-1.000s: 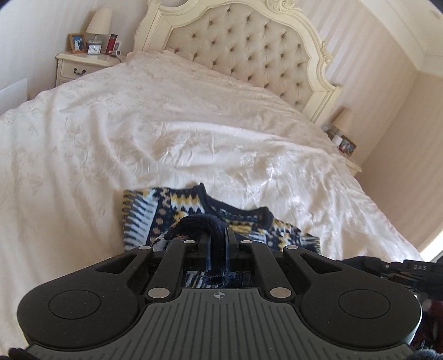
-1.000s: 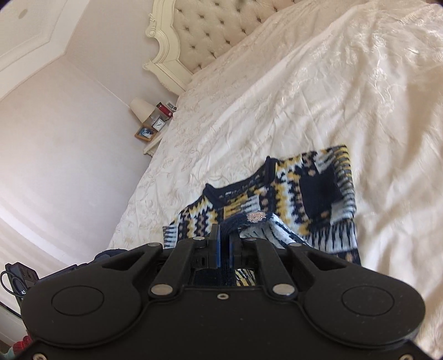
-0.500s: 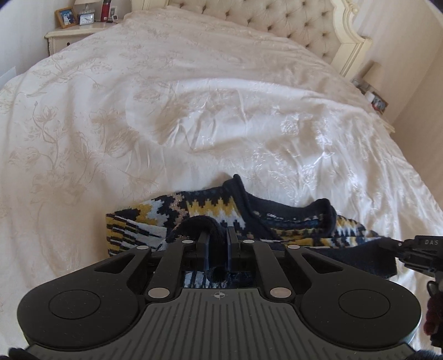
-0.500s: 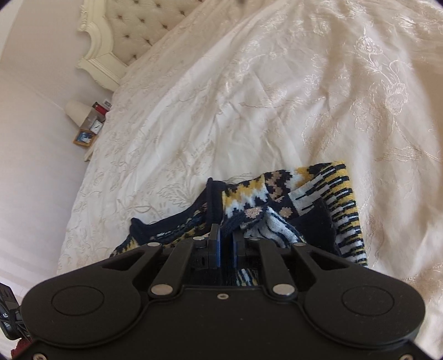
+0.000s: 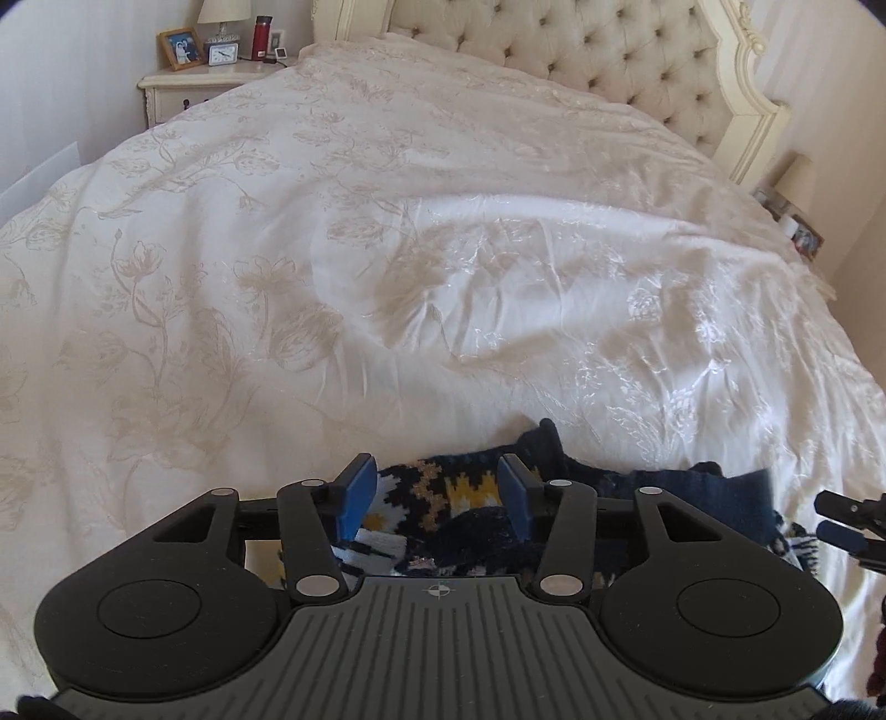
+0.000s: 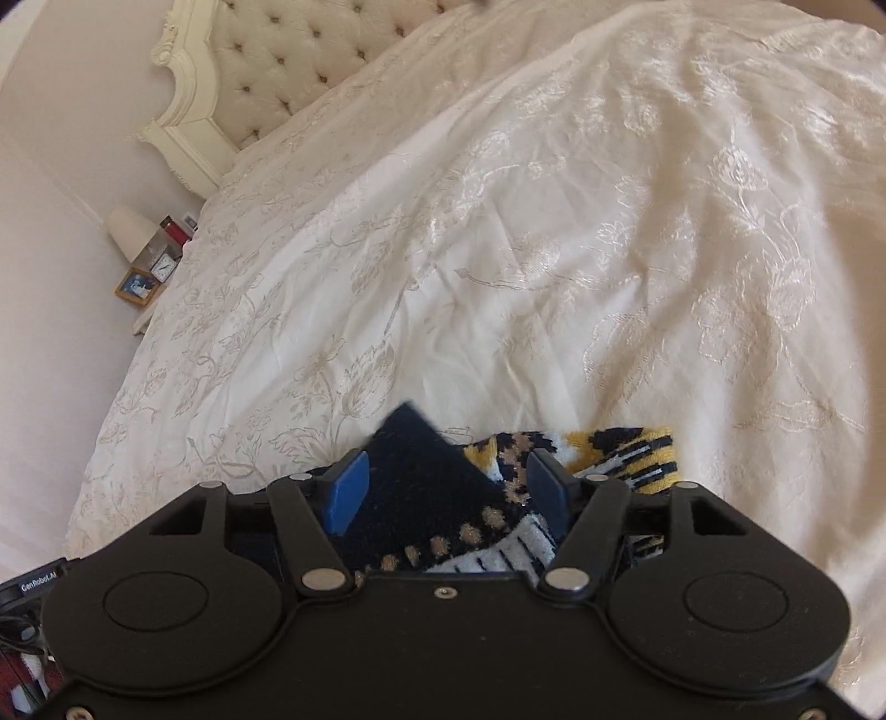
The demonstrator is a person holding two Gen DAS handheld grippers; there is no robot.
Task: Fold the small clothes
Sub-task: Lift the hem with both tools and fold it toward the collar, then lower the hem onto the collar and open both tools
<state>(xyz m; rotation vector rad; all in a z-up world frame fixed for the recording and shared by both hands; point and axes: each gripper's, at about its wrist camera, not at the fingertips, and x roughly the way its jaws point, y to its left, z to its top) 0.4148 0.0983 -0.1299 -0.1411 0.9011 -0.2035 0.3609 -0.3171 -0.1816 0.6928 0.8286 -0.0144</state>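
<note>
— Cream bedspread [image 5: 443, 232] with a pale embroidered flower pattern fills both of my views; behind it stands the tufted cream headboard [image 5: 581, 50], and a white bedside table [image 5: 188, 91] with a lamp, a clock and a framed picture is at the far left corner of the bed.

— And where is the garment?

— The small knitted sweater [image 5: 443, 498] in navy, yellow and white lies on the bedspread at the near edge of the bed, directly under my two tools. In the right wrist view I see a plain navy part [image 6: 421, 476] of it lying over the patterned part, with a pointed corner toward the headboard.

— What do your claws do?

— My left gripper [image 5: 434, 495] has its blue pads [image 5: 357, 495] spread wide apart, one on each side of the patterned knit, and they clamp nothing. My right gripper [image 6: 448, 493] is released as well; its pads [image 6: 346, 490] stand apart over the navy part. I cannot tell if the fingertips touch the cloth. In the left wrist view the tips of the right tool show at the right border, just beside the sweater.
</note>
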